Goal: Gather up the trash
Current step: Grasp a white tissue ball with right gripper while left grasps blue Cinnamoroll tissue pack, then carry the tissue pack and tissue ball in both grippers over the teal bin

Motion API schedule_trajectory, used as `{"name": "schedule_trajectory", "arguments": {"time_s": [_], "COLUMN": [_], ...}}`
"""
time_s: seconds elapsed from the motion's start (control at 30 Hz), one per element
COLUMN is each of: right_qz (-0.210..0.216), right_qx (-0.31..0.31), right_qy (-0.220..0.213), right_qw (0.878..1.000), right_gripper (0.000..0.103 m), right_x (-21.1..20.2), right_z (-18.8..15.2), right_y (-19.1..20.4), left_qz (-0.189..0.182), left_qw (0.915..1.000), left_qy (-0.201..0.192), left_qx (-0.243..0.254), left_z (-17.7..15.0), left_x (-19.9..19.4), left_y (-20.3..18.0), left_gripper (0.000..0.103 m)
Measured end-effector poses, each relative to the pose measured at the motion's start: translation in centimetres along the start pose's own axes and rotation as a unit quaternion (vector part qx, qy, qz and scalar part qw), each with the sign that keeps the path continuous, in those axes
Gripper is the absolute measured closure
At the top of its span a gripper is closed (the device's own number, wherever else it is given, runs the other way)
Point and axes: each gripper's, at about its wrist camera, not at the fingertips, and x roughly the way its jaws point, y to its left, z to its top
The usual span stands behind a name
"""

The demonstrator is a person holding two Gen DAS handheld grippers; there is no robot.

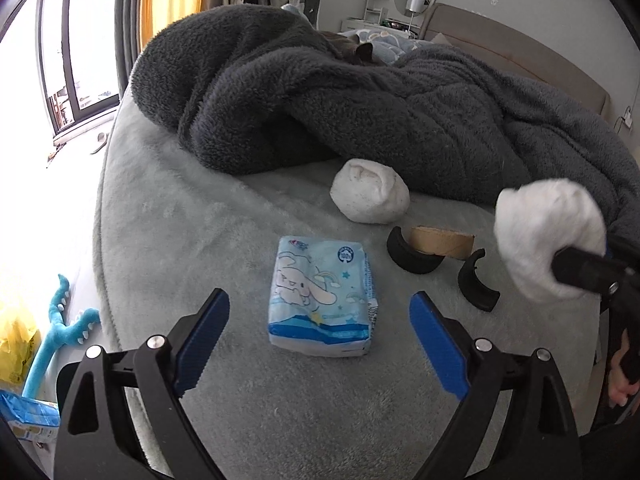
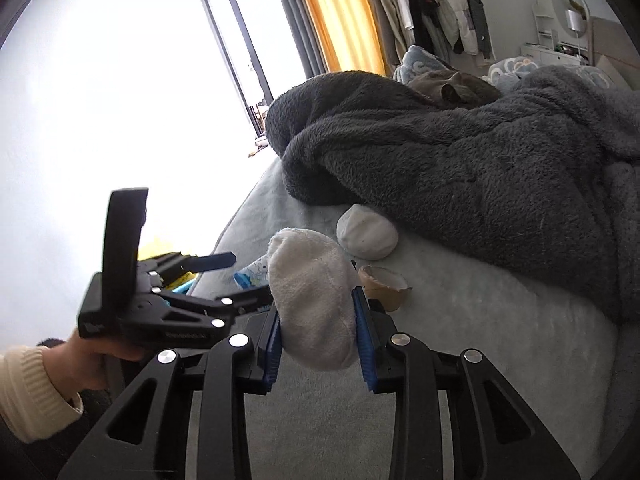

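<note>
My left gripper (image 1: 319, 314) is open and empty, its blue pads on either side of a blue cartoon tissue pack (image 1: 324, 298) lying on the grey bed sheet (image 1: 180, 216). My right gripper (image 2: 318, 330) is shut on a fluffy white sock ball (image 2: 312, 300) and holds it above the bed; the held ball shows at the right in the left wrist view (image 1: 550, 236). A second white sock ball (image 1: 370, 196) lies further back. A cardboard tube (image 1: 440, 242) and two black curved pieces (image 1: 412, 254) lie between them.
A bunched dark grey fleece blanket (image 1: 360, 100) covers the far half of the bed. The bed's edge curves off to the left, with a blue plush toy (image 1: 60, 328) and a yellow bag (image 1: 14, 336) on the floor. A window (image 1: 80, 40) is on the left.
</note>
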Motion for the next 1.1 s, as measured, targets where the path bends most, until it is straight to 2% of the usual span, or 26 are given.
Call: {"name": "schedule_trajectory", "arguments": {"time_s": [0.23, 0.47, 0.7, 1.1], "right_qz": [0.012, 0.009, 0.006, 0.024], "right_qx": [0.041, 0.064, 0.068, 0.066], "right_qy": [-0.017, -0.02, -0.008, -0.011], "right_qw": [0.999, 0.998, 0.998, 0.997], "right_gripper": [0.071, 0.071, 0.071, 0.071], "right_x": [-1.7, -1.5, 0.0, 3.1], "right_z": [0.3, 1.0, 1.2, 3.3], "right_y": [-1.4, -2.1, -1.6, 1.4], "left_qz": [0.017, 0.009, 0.001, -0.034], "left_qw": [0.9993, 0.9994, 0.9993, 0.9992], "left_qy": [0.015, 0.026, 0.025, 0.017], "left_qx": [0.031, 0.023, 0.029, 0.015], "left_z": [-0.1, 0.1, 0.1, -0.7], "left_x": [1.8, 3.0, 2.8, -1.0], "left_y": [-0.8, -0.2, -0.2, 3.0], "left_gripper": [0.013, 0.024, 0.05, 0.051]}}
